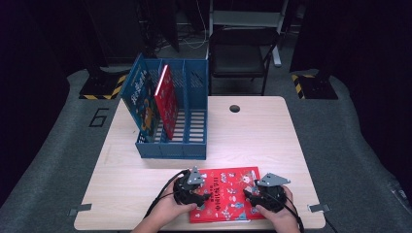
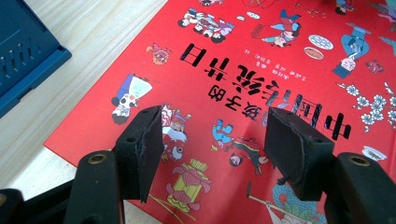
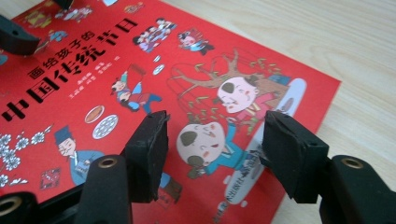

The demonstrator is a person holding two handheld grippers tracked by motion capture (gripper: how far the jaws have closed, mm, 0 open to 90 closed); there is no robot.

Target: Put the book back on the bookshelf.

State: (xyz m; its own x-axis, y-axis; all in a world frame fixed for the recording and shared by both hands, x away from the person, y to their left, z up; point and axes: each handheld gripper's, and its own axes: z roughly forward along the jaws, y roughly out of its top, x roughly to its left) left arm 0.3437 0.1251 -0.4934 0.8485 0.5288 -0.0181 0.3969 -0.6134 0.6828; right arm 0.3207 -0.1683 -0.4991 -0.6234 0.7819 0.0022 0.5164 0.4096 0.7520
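Observation:
A red picture book lies flat on the wooden table near its front edge, cover up, with black characters and cartoon figures. My left gripper hangs over the book's left part, jaws open above the cover, nothing between them. My right gripper is over the book's right part, also open, with the cover showing through the gap. Whether the pads touch the book I cannot tell.
A blue slotted file rack stands behind the book at the table's left centre, holding a blue book and a red book that lean upright. The rack's corner is close by. A chair stands beyond the table.

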